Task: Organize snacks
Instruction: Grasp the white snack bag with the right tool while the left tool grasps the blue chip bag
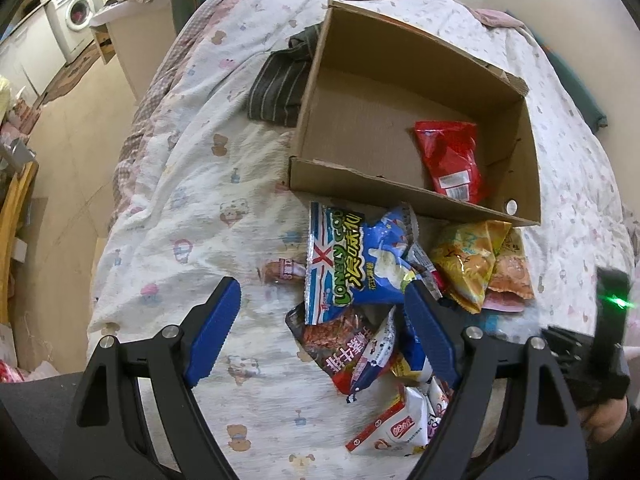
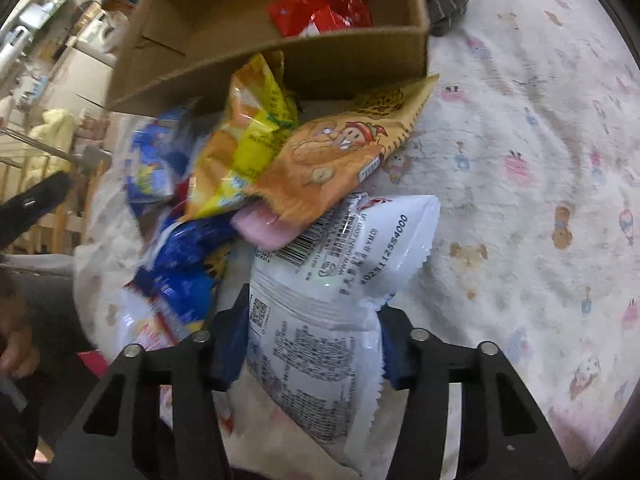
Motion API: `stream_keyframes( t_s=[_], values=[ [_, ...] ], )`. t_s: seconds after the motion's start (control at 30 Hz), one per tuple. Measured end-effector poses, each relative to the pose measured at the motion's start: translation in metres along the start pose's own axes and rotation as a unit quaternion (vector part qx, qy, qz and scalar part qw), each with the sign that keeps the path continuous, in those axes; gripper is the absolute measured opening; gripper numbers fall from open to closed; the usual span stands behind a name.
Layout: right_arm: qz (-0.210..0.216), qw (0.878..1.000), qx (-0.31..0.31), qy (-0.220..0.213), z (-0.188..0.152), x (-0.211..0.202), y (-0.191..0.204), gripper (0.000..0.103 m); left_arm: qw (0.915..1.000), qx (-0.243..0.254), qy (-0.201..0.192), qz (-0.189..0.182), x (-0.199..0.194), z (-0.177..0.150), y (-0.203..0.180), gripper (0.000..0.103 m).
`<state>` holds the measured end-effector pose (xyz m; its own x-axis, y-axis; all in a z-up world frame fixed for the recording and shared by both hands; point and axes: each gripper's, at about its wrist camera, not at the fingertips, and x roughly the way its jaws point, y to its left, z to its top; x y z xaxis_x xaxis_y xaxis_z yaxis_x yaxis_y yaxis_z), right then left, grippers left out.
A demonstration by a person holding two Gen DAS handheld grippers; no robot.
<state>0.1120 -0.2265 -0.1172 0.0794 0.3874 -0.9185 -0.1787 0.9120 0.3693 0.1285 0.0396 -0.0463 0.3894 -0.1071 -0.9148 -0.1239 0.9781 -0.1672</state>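
Snacks: loose pile of crinkly packets on the bed (image 1: 192, 184), just in front of the cardboard box (image 1: 400, 196), which lies further up the quilt.
Box contents: one red packet (image 1: 450, 156) lies inside, toward the box's right end; I judge most of the sorting is not yet done.
White packet (image 2: 332, 304): it sits between the fingers of my right gripper (image 2: 310, 340), its far end tucked under an orange packet (image 2: 336, 152) and a pink one.
Right gripper state: closed down onto the white packet; the bag looks pinched at its lower part, so I read it as gripped.
Left gripper (image 1: 324, 328) state: jaws spread wide with nothing between the pads, hovering above the near edge of the pile.
Blue packet (image 1: 356, 264): lies on top of the pile just beyond my left gripper, its lower edge near the right-hand finger.
Handling, my judgement: these bags look light, puffy and slick, and the contents will likely crush if squeezed hard.
Where to hold: I would take a bag across its flat body near a crimped seam, not at the air-filled middle.
Risk: lifting the white packet may drag the orange one along.
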Motion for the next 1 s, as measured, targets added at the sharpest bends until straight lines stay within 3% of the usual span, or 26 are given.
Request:
stream_keyframes(
  t_s=[0.3,0.43,0.57,0.73,0.83,1.0],
  values=[
    [0.115,0.992,-0.037,-0.027,-0.035,-0.059,0.001,0.049,0.9993,-0.031,-0.007,0.017,0.001,0.006,0.014,0.081],
    [0.135,0.984,-0.031,-0.108,-0.022,-0.089,-0.003,0.049,0.9986,-0.048,0.007,0.023,0.011,0.007,0.021,0.081],
    [0.131,0.977,0.012,-0.168,-0.008,-0.101,-0.017,0.049,0.9985,-0.045,0.03,0.01,0.027,0.009,0.016,0.081],
    [0.119,0.974,0.052,-0.186,0.0,-0.1,-0.03,0.049,0.9971,-0.05,0.047,-0.032,0.039,0.018,-0.003,0.082],
    [0.124,0.972,0.061,-0.188,0.001,-0.1,-0.031,0.049,0.9962,-0.038,0.075,-0.023,0.055,0.025,-0.019,0.098],
    [0.114,0.974,0.059,-0.187,-0.004,-0.095,-0.027,0.049,0.9919,-0.054,0.114,-0.009,0.095,0.031,-0.031,0.098]
  ],
)
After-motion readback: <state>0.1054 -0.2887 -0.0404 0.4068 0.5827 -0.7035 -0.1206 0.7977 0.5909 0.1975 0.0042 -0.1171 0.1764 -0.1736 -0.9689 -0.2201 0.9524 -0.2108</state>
